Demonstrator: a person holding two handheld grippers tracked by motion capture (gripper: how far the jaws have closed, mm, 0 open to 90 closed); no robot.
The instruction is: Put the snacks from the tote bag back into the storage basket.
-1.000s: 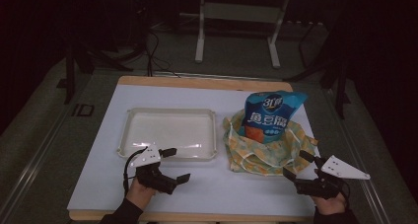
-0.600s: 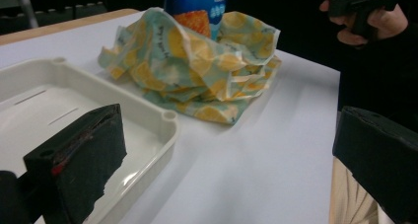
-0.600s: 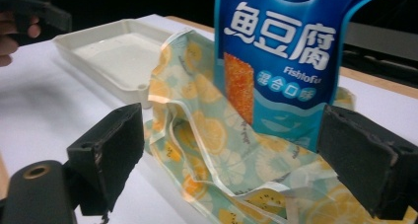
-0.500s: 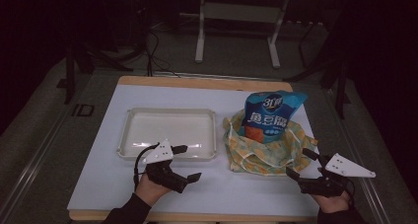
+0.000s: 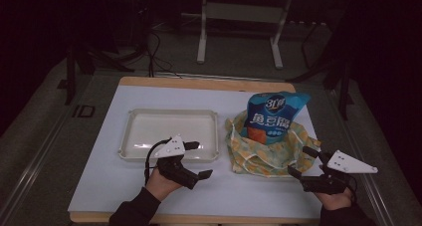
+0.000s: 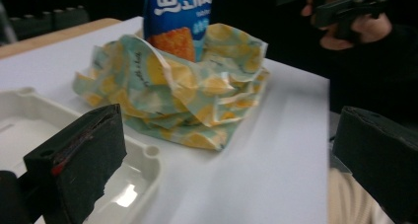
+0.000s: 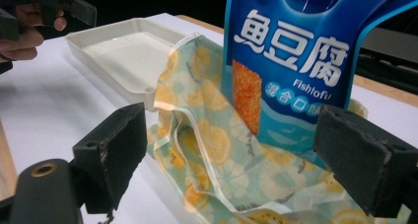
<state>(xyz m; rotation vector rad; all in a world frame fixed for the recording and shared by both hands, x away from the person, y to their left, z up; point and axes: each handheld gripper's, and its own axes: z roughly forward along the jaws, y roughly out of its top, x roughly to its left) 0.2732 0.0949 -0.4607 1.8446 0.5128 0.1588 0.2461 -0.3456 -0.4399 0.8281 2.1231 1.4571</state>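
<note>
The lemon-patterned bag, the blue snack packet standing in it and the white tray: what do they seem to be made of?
The lemon-patterned bag looks like thin, translucent plastic film: it creases sharply and light glints on its folds. The blue snack packet seems to be glossy printed foil or plastic laminate, smooth with a soft sheen. The white tray looks like moulded hard plastic, with rounded corners and a dull shine.

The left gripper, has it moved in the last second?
Yes. The left gripper has shifted right along the white tray's near rim, toward the lemon-print bag.

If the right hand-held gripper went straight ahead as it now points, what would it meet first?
Most likely the lemon-print bag crumpled around the blue snack packet; the right hand-held gripper is open, holding nothing.
</note>
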